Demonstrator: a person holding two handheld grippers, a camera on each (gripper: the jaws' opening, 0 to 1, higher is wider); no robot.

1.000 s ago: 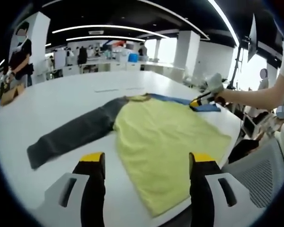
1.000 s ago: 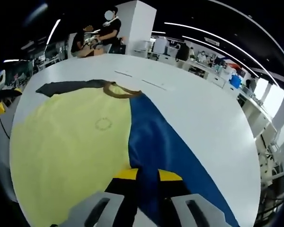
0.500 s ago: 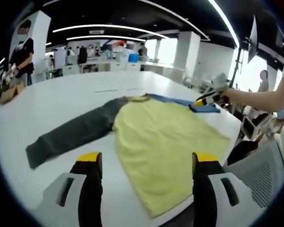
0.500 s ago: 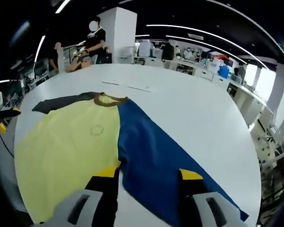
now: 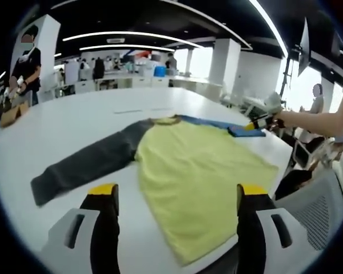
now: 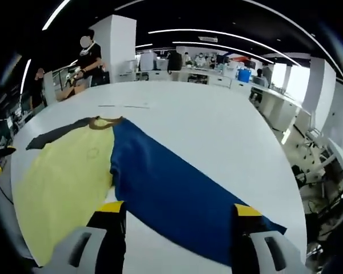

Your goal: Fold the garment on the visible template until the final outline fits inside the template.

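In the left gripper view, the left gripper (image 5: 176, 197), black-jawed with yellow tips, is hovering at the near edge of a large round white table (image 5: 74, 123) with its jaws spread wide and gripping nothing; just beyond the tips, a long-sleeved shirt with a pale yellow body (image 5: 200, 171) is lying flat on the tabletop, its hem reaching toward the near edge; a dark grey sleeve (image 5: 86, 162) is stretching out to the left across the white surface, and a brown collar (image 5: 167, 119) is sitting at the far end of the yellow body; past the collar, a blue sleeve (image 5: 231, 128) is running to the right, and the right gripper (image 5: 256, 123) is hovering just beside its end, held by a person's bare arm (image 5: 317, 119) reaching in from the right; in the right gripper view, the right gripper's (image 6: 177, 212) jaws are parted wide and holding nothing, with the blue sleeve (image 6: 171, 191) spreading flat just beyond and between them, angling away to the collar (image 6: 103, 121) and the yellow body (image 6: 63, 182) on the left; farther off, a person in a black top (image 5: 24, 65) is standing at the far left of the table, with desks, white pillars and curved ceiling lights (image 5: 123, 34) of an open office behind.
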